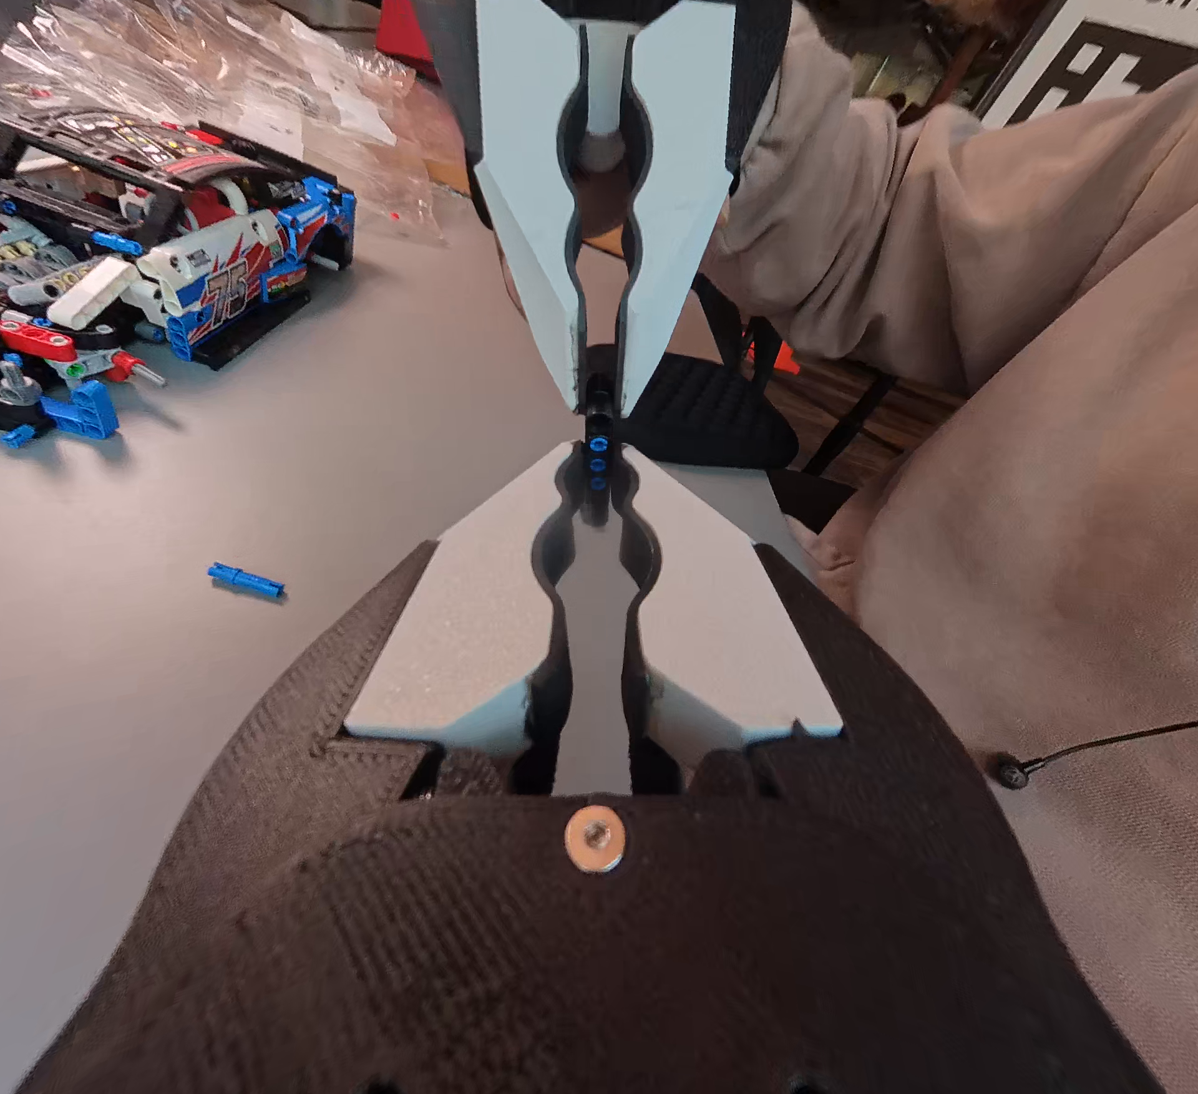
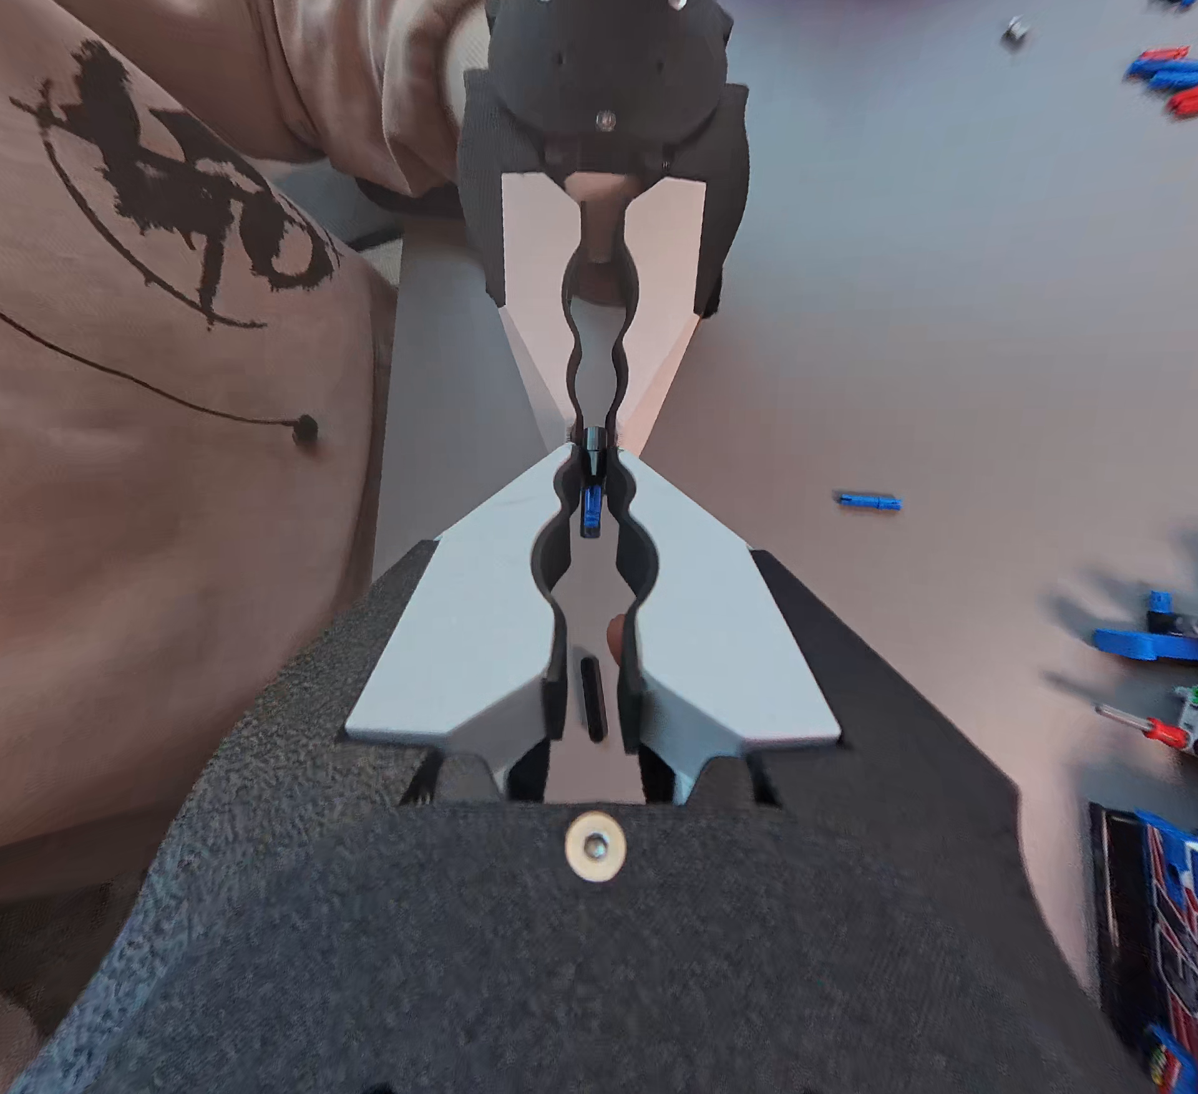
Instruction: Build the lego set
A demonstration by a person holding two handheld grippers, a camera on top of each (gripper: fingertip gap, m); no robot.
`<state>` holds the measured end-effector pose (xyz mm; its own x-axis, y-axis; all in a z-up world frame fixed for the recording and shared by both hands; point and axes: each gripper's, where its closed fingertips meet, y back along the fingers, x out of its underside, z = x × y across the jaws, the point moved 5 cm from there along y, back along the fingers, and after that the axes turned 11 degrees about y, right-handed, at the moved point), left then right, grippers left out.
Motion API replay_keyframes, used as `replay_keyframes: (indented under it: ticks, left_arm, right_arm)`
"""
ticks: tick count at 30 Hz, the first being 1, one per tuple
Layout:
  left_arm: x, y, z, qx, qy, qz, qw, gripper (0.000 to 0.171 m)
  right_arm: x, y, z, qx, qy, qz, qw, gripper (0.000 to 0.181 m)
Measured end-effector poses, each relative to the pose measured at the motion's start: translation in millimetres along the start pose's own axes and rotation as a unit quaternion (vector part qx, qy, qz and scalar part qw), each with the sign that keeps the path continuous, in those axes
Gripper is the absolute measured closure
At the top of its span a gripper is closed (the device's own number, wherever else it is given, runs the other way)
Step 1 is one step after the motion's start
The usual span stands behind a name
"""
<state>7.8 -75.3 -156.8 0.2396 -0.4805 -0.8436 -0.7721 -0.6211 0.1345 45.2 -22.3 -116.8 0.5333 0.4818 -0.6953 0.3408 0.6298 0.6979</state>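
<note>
My two grippers meet tip to tip above the grey table (image 1: 324,480). My left gripper (image 1: 596,447) is shut on a small black beam with blue pins (image 1: 596,470). My right gripper (image 2: 593,447) comes in from the opposite side and is shut on the other end of the same black part (image 2: 593,460); a blue pin (image 2: 590,509) sticks out between its fingers. The right gripper (image 1: 599,405) also shows at the top of the left wrist view, and the left gripper (image 2: 593,429) at the top of the right wrist view. The half-built lego car (image 1: 194,246) stands far left.
A loose blue pin (image 1: 246,580) lies on the table, also in the right wrist view (image 2: 869,502). A black axle (image 2: 591,706) lies under my right gripper. Loose parts (image 1: 58,376) and plastic bags (image 1: 227,65) lie by the car. A person's beige sleeve (image 1: 907,259) and a black chair (image 1: 706,408) are close. The tips of both grippers are at nearly the same place. Left tips and right tips are each some 25 cm from the half-built lego car (image 1: 194,246).
</note>
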Motion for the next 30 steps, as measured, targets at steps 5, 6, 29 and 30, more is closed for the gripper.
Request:
replay_keyframes:
  ticks: [5,6,29,30]
  left_arm:
    - [-11.7,7.4,-2.4,0.02,0.024,-0.042,0.999,0.166]
    - [-10.7,7.6,-1.6,0.02,0.025,-0.04,0.999,0.166]
    - [-18.3,13.2,3.2,0.035,0.052,-0.092,0.994,0.166]
    - [-18.7,14.0,4.4,0.037,0.059,-0.095,0.993,0.166]
  right_arm:
    - [2.5,31.8,3.1,0.058,0.036,-0.12,0.99,0.163]
    - [15.5,35.9,5.7,0.073,0.057,-0.094,0.991,0.162]
    - [27.0,42.1,3.8,0.126,-0.057,-0.4,0.906,0.177]
    - [26.6,34.6,2.4,0.118,-0.062,-0.405,0.904,0.177]
